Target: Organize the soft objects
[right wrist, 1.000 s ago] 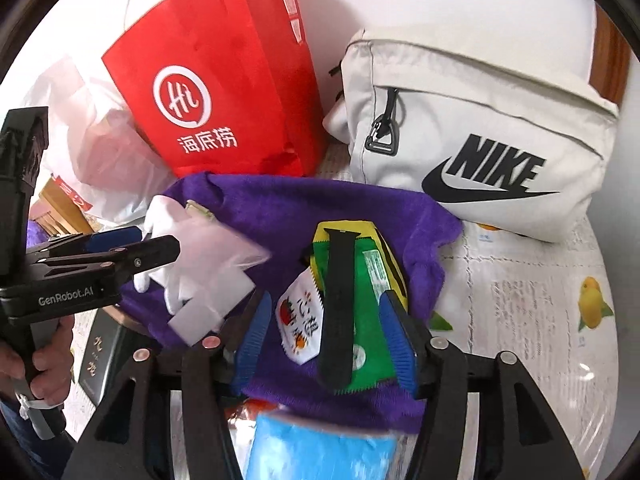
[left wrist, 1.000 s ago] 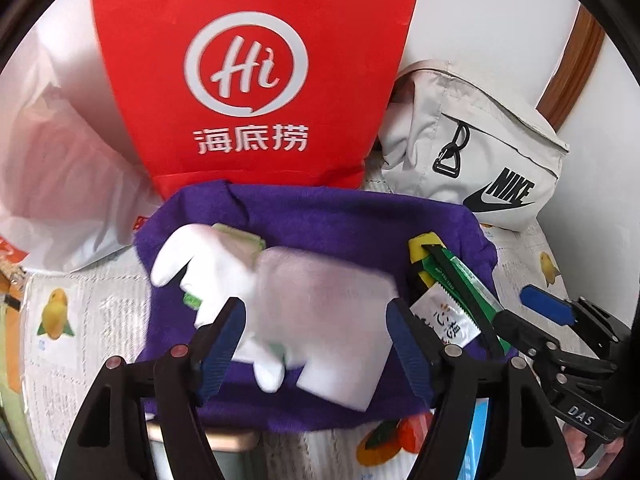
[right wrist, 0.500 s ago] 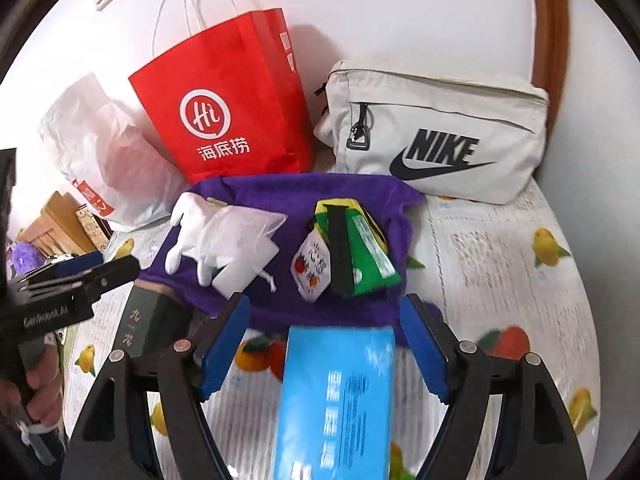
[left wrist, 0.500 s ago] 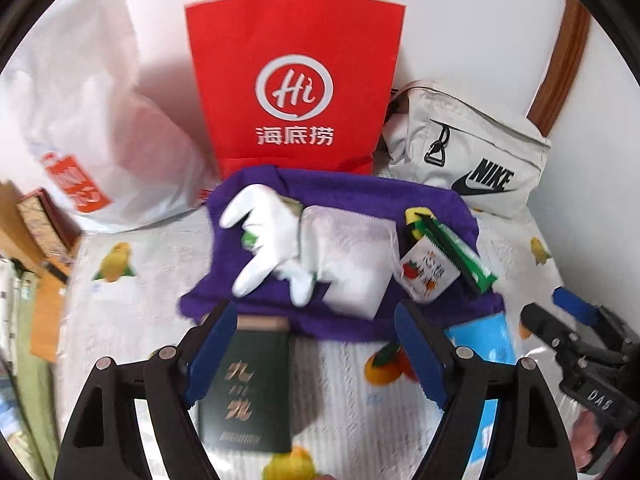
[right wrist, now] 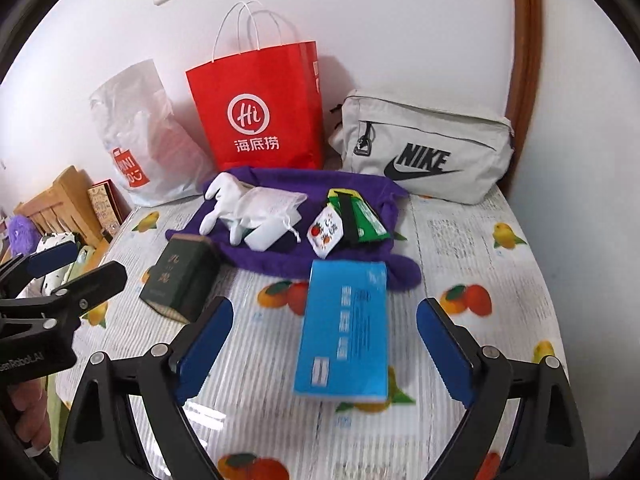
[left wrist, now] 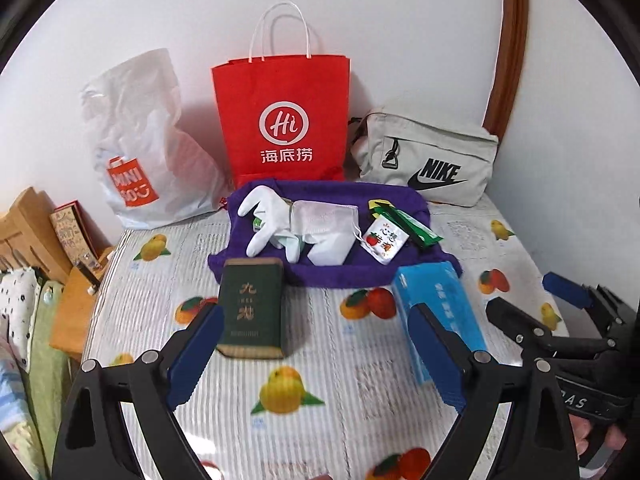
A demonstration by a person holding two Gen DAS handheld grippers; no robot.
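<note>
both grippers, left gripper (left wrist: 316, 356) and right gripper (right wrist: 324, 352), hang spread wide, holding nothing. white glove (left wrist: 266, 220) and drawstring pouch (left wrist: 320, 216) lie on the purple towel (left wrist: 340, 272). only the right view shows a purple plush (right wrist: 18, 232) at far left.

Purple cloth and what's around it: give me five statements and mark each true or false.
1. A white glove lies on the purple cloth. True.
2. The red paper bag lies flat on the table. False: it stands upright against the wall.
3. The dark green tin rests on the table, touching the cloth's front edge. True.
4. The left gripper is shut on the blue pack. False: its jaws are open and empty.
5. The Nike bag is black. False: it is pale grey.
</note>
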